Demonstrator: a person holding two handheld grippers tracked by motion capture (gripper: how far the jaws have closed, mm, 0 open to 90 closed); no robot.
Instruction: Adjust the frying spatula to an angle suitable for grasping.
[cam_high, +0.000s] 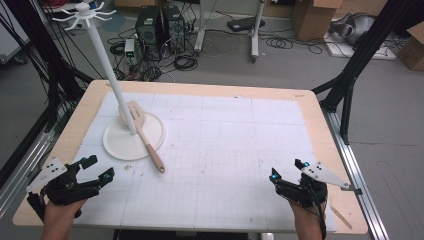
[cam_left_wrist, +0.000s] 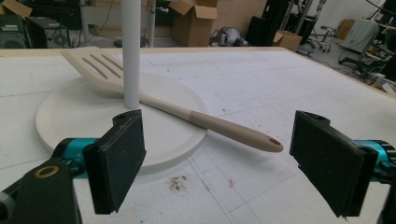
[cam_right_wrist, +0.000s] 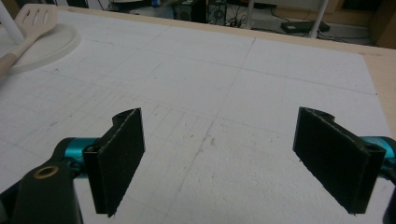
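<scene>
A beige slotted spatula (cam_high: 145, 136) lies across the round white base (cam_high: 116, 144) of a tall white rack pole (cam_high: 107, 70), its handle end pointing toward the table's front. The left gripper view has the spatula (cam_left_wrist: 196, 116) just ahead of the jaws, resting on the base (cam_left_wrist: 70, 121) beside the pole (cam_left_wrist: 131, 51). My left gripper (cam_high: 99, 167) hovers open at the front left, a short way from the handle tip, nothing between its jaws. My right gripper (cam_high: 287, 169) is open at the front right over bare mat, far from the spatula (cam_right_wrist: 25, 28).
A white gridded mat (cam_high: 225, 150) covers the wooden table (cam_high: 320, 115). The rack pole carries white hooks (cam_high: 82, 12) at its top. Small crumbs (cam_left_wrist: 177, 182) lie on the mat by the base. Computers, cables and boxes stand on the floor beyond the table.
</scene>
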